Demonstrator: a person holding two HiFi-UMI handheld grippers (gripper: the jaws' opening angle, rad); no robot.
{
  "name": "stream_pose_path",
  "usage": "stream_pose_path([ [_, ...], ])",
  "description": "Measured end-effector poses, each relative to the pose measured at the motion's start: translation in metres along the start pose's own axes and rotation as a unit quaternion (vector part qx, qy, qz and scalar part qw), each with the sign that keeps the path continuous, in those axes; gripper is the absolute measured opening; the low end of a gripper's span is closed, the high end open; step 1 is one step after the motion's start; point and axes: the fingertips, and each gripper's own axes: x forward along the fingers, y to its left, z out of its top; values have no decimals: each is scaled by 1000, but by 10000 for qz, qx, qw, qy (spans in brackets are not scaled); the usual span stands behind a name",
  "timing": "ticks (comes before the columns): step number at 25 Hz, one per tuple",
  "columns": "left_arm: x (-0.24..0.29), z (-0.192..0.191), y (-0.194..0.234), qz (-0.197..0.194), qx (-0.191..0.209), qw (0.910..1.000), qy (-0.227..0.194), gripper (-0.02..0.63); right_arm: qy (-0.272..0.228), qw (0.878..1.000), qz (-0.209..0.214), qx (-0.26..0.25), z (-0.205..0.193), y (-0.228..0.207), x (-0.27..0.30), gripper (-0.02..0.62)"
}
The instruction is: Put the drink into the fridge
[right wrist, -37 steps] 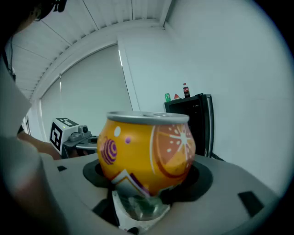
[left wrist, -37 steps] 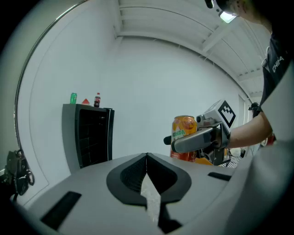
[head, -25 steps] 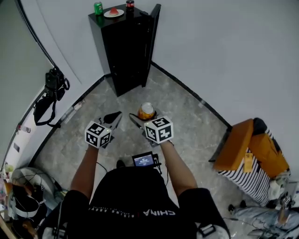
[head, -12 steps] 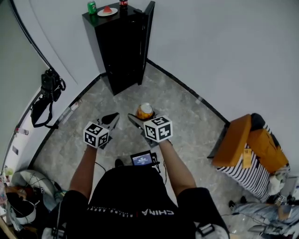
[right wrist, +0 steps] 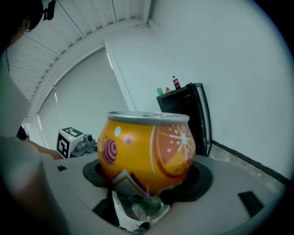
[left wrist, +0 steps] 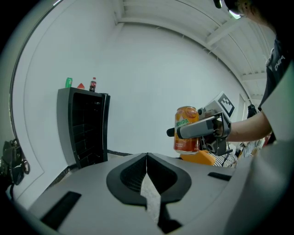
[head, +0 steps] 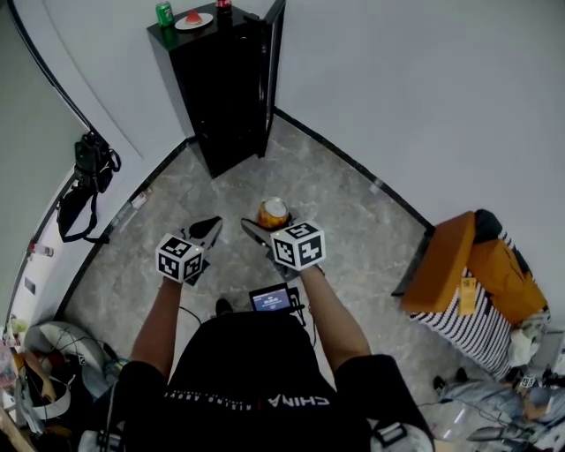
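The orange soda can with the purple swirl and orange-slice print (right wrist: 149, 153) is clamped upright in the right gripper (head: 267, 222), held up in the air over the grey marbled floor (head: 335, 194), well short of the tall black fridge (head: 216, 97) in the corner. The can's bottom is hidden behind the jaw pads in the right gripper view. The left gripper (left wrist: 146, 157) has its jaws pressed together on nothing and sits just beside the right one.

The fridge door (head: 269, 71) stands open, but the inside is too dark to make out much. On top are a green can (head: 164, 13), a white plate with something red (head: 192, 18) and a dark bottle (head: 223, 4) cut off by the top edge. A black bag (head: 86, 177) hangs on the left wall.
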Motion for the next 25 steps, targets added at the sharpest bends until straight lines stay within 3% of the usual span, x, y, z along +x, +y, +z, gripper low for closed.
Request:
stream_pose_path([
  [8,39,3,-23,82,-34,9999,140,12,38,9998,-40,171,-6,-51,-32,347],
  [13,53,3,-33,103,-260,9996,98,12,31,9989,77,467,-11,-75,-42,347],
  [19,60,-11,-18,257,-406,9985,261,11,85,9974,141,703,-15,-91,-31,347],
  [25,84,5,30,114,-197,9992,340,11,-7,9959,44,901,10,-113,6,347],
])
